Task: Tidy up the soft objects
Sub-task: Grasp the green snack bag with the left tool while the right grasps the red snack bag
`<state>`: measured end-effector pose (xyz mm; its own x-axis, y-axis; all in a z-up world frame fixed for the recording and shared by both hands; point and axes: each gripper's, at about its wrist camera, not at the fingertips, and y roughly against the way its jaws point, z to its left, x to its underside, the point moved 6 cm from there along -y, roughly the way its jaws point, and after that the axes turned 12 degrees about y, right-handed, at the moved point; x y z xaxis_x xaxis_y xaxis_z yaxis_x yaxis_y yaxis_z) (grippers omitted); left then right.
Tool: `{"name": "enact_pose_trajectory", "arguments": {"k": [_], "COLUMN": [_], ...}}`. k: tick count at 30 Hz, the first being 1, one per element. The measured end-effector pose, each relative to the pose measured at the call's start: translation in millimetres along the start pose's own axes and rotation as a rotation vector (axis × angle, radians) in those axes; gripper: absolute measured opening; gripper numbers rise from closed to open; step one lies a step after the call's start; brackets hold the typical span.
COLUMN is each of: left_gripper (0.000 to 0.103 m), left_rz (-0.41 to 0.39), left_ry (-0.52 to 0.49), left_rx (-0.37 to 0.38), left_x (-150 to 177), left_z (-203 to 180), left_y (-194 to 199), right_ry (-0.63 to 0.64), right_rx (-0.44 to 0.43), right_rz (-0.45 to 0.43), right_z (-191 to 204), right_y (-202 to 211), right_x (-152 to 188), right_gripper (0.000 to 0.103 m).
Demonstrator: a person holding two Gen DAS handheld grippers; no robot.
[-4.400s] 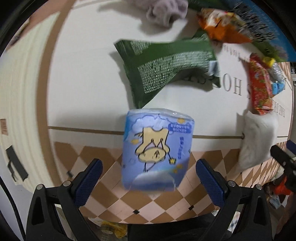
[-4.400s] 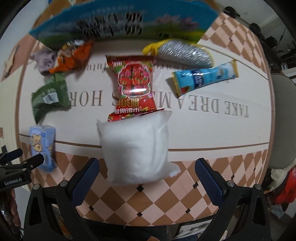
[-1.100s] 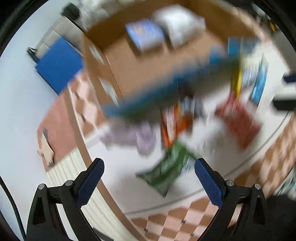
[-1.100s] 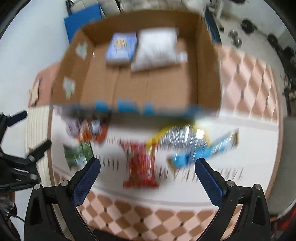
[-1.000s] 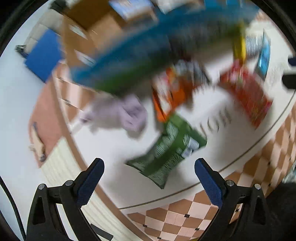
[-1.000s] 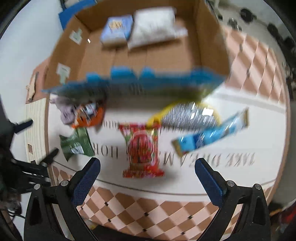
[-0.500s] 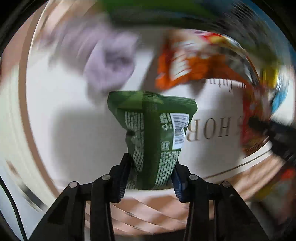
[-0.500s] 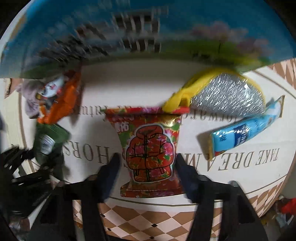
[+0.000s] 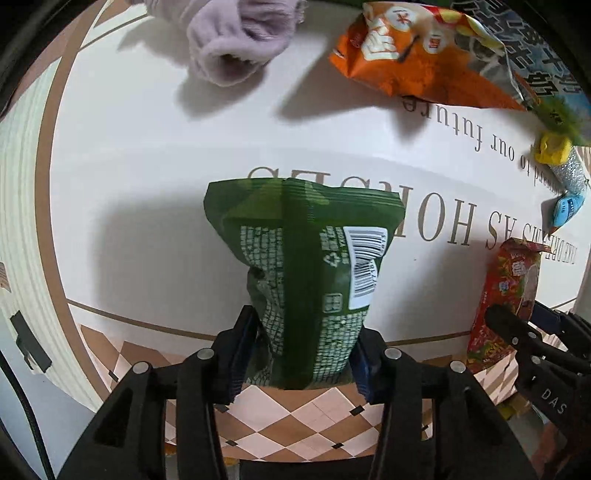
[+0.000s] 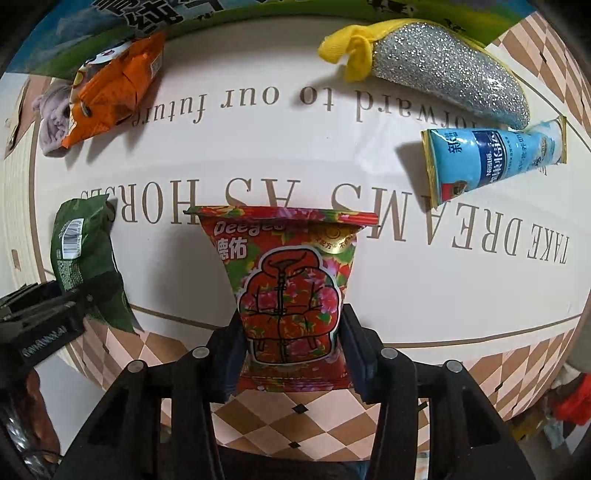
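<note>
My left gripper [image 9: 301, 354] is shut on the near end of a green snack bag [image 9: 314, 266], which lies on the white mat [image 9: 147, 166]. My right gripper [image 10: 291, 350] is shut on the near end of a red flowered pack [image 10: 291, 288]. In the right wrist view the green bag [image 10: 79, 258] and the left gripper [image 10: 44, 325] show at the left. In the left wrist view the red pack [image 9: 506, 295] and the right gripper [image 9: 535, 343] show at the right.
On the mat lie a lilac cloth [image 9: 236, 44], an orange snack bag [image 10: 110, 92], a silver glitter pouch with yellow trim [image 10: 443, 70] and a light blue packet [image 10: 491, 158]. A blue and green printed box wall [image 10: 147, 14] stands behind them. Checked floor [image 10: 295, 417] lies in front.
Both grippers dropped from above the box to the mat. The left one closed on the green bag, the right one on the red pack.
</note>
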<state>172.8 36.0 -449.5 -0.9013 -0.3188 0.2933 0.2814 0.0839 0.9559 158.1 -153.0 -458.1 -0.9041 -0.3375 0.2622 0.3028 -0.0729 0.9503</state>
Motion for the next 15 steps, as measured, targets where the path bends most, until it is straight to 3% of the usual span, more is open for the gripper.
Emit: {"name": "enact_pose_trajectory", "arguments": {"k": [5,9,12,15], "left_gripper": [0.039,0.036,0.036,0.036], "left_rz": [-0.038,-0.062,-0.090,-0.150], "left_ry": [-0.028,-0.043,-0.057,-0.079], "left_rx": [-0.019,0.002,0.066,0.169], "left_x": [11,24,36,41], "left_z": [-13,-24,-37,-59], "left_y": [2,19,47,105], "right_ry": [0.000,0.022,0.036,0.046], "right_rx": [0.042,0.055,0.005,-0.041], "right_rz": [0.002,-0.030,-0.065,-0.139], "right_z": [5,14,24,30], "right_y": [-10,-6,14,63], "right_x": [0,5,20,20], "right_gripper": [0.057,0.047,0.046,0.046]}}
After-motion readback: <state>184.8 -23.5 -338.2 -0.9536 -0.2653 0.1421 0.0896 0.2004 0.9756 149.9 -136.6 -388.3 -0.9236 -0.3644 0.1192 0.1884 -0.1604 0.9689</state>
